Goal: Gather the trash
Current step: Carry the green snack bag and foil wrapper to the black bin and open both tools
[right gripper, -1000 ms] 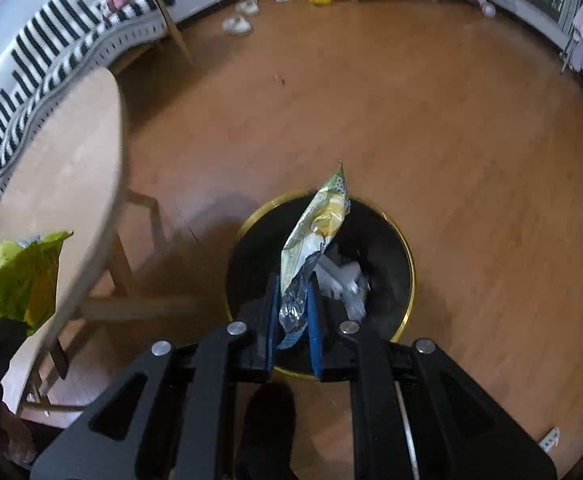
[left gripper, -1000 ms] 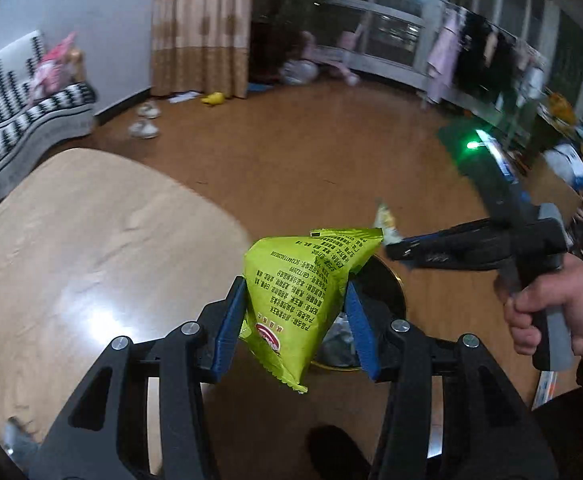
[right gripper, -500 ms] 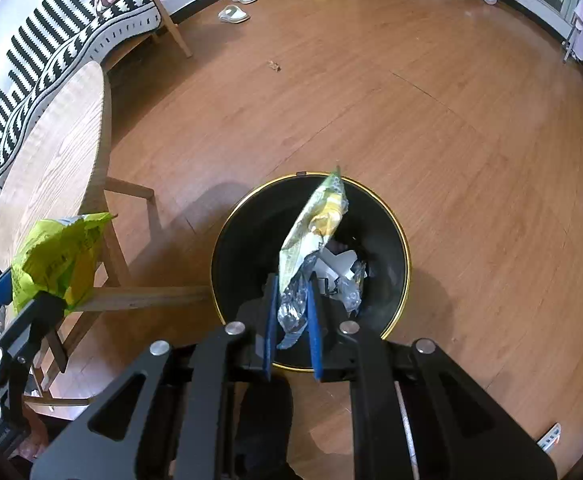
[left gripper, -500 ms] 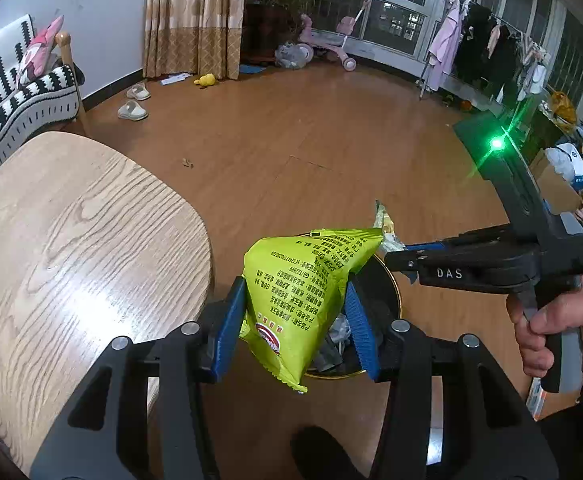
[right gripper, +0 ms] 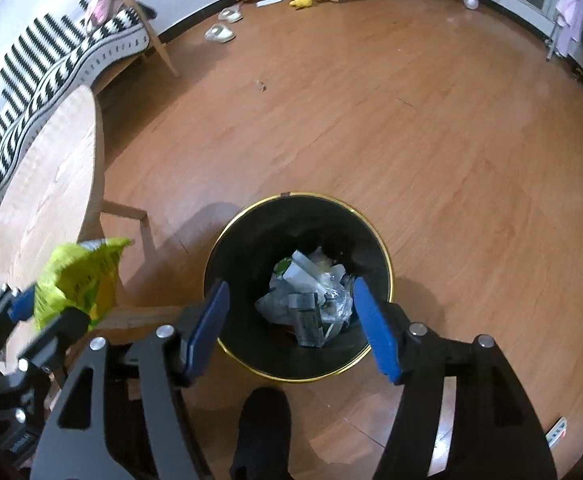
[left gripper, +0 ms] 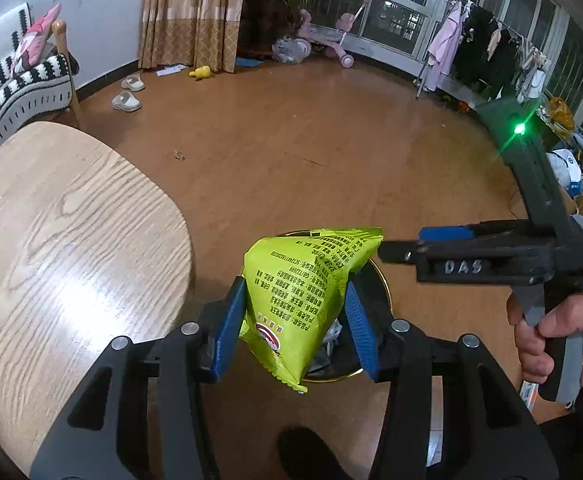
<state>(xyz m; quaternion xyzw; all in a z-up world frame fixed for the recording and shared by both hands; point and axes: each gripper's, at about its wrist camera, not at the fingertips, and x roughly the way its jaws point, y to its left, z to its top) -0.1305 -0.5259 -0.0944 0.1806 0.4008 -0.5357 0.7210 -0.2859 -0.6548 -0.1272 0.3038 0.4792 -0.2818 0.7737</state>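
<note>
My left gripper (left gripper: pixel 293 326) is shut on a lime-green snack bag (left gripper: pixel 305 292) with dark print, held in the air beside the table edge. The same bag (right gripper: pixel 77 280) shows at the left of the right wrist view. My right gripper (right gripper: pixel 291 326) hangs directly over a black bin with a gold rim (right gripper: pixel 387 258); its jaws are opening and nothing is between the blue pads. Crumpled wrappers and plastic (right gripper: pixel 311 296) lie in the bin's bottom. In the left wrist view the bin (left gripper: pixel 385 292) sits mostly hidden behind the bag, with the right gripper (left gripper: pixel 395 250) above it.
A light wooden table (left gripper: pixel 63 248) stands left of the bin, its leg (right gripper: pixel 125 214) close to the rim. A striped sofa (right gripper: pixel 59 56) lines the wall. Slippers (left gripper: pixel 125 94) and a small scrap (left gripper: pixel 179 155) lie on the wooden floor. A dark shoe (right gripper: pixel 263 424) stands below the bin.
The right gripper's jaws have parted and the yellow and silver wrapper they held has dropped from them. The left gripper, still holding the green bag, has drifted slightly toward the bin.
</note>
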